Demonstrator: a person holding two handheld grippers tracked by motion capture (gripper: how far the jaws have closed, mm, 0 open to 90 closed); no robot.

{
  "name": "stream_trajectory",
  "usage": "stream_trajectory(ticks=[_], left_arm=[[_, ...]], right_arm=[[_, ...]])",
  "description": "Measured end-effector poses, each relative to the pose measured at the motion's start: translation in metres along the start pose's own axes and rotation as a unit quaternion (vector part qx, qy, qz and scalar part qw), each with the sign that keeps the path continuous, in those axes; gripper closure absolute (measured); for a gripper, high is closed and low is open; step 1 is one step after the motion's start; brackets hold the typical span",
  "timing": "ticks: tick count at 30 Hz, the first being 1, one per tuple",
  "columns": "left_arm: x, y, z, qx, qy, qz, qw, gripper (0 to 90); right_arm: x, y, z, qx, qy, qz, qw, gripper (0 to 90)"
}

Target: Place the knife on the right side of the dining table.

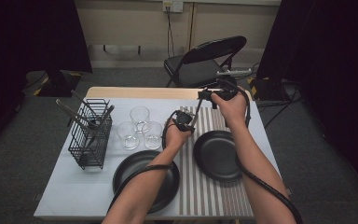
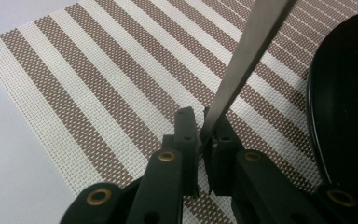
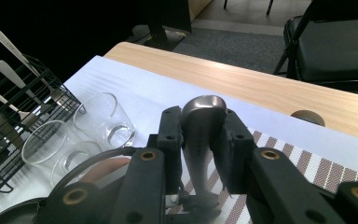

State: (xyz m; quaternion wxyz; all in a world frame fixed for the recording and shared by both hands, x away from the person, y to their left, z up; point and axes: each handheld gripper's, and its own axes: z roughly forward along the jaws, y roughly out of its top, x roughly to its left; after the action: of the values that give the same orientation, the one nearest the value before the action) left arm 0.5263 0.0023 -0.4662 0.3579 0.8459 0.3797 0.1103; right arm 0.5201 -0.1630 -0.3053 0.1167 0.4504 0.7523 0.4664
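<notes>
We are holding one knife point(image 2: 242, 70) – left tool point(image 1: 185, 122) and right tool point(image 1: 210, 95) both clenched on it, above the striped mat point(image 2: 98, 84) | not yet laid beside the right plate point(image 1: 219, 156).

knife point(image 2: 242, 70): brushed metal, kinda satiny
placemat point(image 2: 98, 84): woven, rough
pans point(image 1: 216, 156): matt black
glasses point(image 1: 140, 114): clear, glossy

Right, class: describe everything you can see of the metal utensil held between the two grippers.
The metal utensil is a slim piece of cutlery in dull grey steel. Its rounded handle end sits clamped in the right gripper. Its flat, narrow blade-like strip is pinched by the left gripper. It hangs slanted above the striped placemat, beside a black plate, touching only the fingers. Whether it is a knife cannot be told.
</notes>
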Motion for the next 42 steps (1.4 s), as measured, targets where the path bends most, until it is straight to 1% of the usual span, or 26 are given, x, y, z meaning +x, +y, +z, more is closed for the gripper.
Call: stream_trajectory(ticks=[1, 2, 4, 6, 8, 12, 14, 16, 17, 20, 21, 25, 26, 29, 30, 32, 34, 38, 39, 42], left_arm=[[0.000, 0.000, 0.000, -0.001, 0.000, 0.006, 1.0000, 84.8], [0.001, 0.001, 0.000, 0.001, 0.006, 0.014, 0.9999, 85.0], [0.000, 0.001, 0.000, 0.004, 0.005, 0.011, 0.9999, 85.3], [0.000, 0.001, 0.000, 0.005, 0.003, 0.014, 0.9999, 85.4], [0.000, 0.002, 0.000, 0.007, 0.007, 0.027, 0.9996, 86.0], [-0.002, 0.002, 0.000, 0.011, 0.011, 0.037, 0.9992, 86.6], [-0.003, 0.003, -0.001, 0.014, 0.015, 0.049, 0.9986, 87.1], [-0.003, 0.003, -0.001, 0.017, 0.016, 0.051, 0.9984, 87.5], [-0.004, 0.004, -0.001, 0.018, 0.019, 0.058, 0.9980, 87.7], [-0.004, 0.003, -0.001, 0.018, 0.018, 0.063, 0.9977, 88.0], [-0.004, 0.004, -0.001, 0.017, 0.019, 0.068, 0.9974, 88.1], [-0.006, 0.004, 0.000, 0.018, 0.023, 0.076, 0.9967, 88.6], [-0.006, 0.004, -0.001, 0.019, 0.023, 0.082, 0.9961, 88.7], [-0.006, 0.005, -0.001, 0.024, 0.025, 0.094, 0.9950, 89.1], [-0.006, 0.005, -0.001, 0.024, 0.025, 0.091, 0.9953, 89.1], [-0.006, 0.005, -0.001, 0.025, 0.021, 0.096, 0.9949, 89.2], [-0.007, 0.005, -0.001, 0.026, 0.024, 0.100, 0.9943, 89.3], [-0.007, 0.004, -0.001, 0.025, 0.025, 0.102, 0.9942, 89.3], [-0.007, 0.004, -0.001, 0.022, 0.024, 0.103, 0.9941, 89.3], [-0.007, 0.004, -0.002, 0.024, 0.023, 0.104, 0.9940, 89.4]], right_arm=[[0.000, 0.000, 0.000, 0.000, 0.000, 0.000, 1.0000, 73.6], [-0.001, 0.000, 0.000, -0.001, 0.002, 0.001, 1.0000, 73.6], [-0.002, 0.000, 0.000, -0.001, 0.002, 0.002, 1.0000, 73.6], [-0.002, 0.000, 0.000, -0.001, 0.001, 0.002, 1.0000, 73.6], [-0.003, 0.000, 0.000, -0.001, 0.001, 0.002, 1.0000, 73.6], [-0.005, -0.001, -0.001, -0.006, 0.003, 0.010, 0.9999, 73.5], [-0.007, -0.002, -0.001, -0.008, 0.002, 0.012, 0.9999, 73.5], [-0.008, -0.002, -0.001, -0.009, 0.001, 0.012, 0.9999, 73.4], [-0.008, -0.002, -0.001, -0.008, 0.001, 0.013, 0.9999, 73.4], [-0.009, -0.002, -0.001, -0.009, 0.001, 0.012, 0.9999, 73.3], [-0.009, -0.002, -0.001, -0.009, 0.000, 0.013, 0.9999, 73.3], [-0.011, -0.003, -0.002, -0.010, -0.003, 0.014, 0.9998, 73.1], [-0.011, -0.003, -0.002, -0.011, -0.004, 0.015, 0.9998, 73.1], [-0.012, -0.004, -0.002, -0.014, -0.003, 0.017, 0.9997, 73.1], [-0.012, -0.004, -0.002, -0.013, -0.004, 0.019, 0.9997, 73.1], [-0.013, -0.004, -0.002, -0.012, -0.006, 0.020, 0.9997, 72.9], [-0.014, -0.004, -0.003, -0.011, -0.009, 0.020, 0.9997, 72.8], [-0.016, -0.005, -0.003, -0.014, -0.009, 0.025, 0.9996, 72.7], [-0.016, -0.005, -0.003, -0.014, -0.010, 0.024, 0.9995, 72.5], [-0.017, -0.004, -0.003, -0.015, -0.013, 0.023, 0.9995, 71.8]])
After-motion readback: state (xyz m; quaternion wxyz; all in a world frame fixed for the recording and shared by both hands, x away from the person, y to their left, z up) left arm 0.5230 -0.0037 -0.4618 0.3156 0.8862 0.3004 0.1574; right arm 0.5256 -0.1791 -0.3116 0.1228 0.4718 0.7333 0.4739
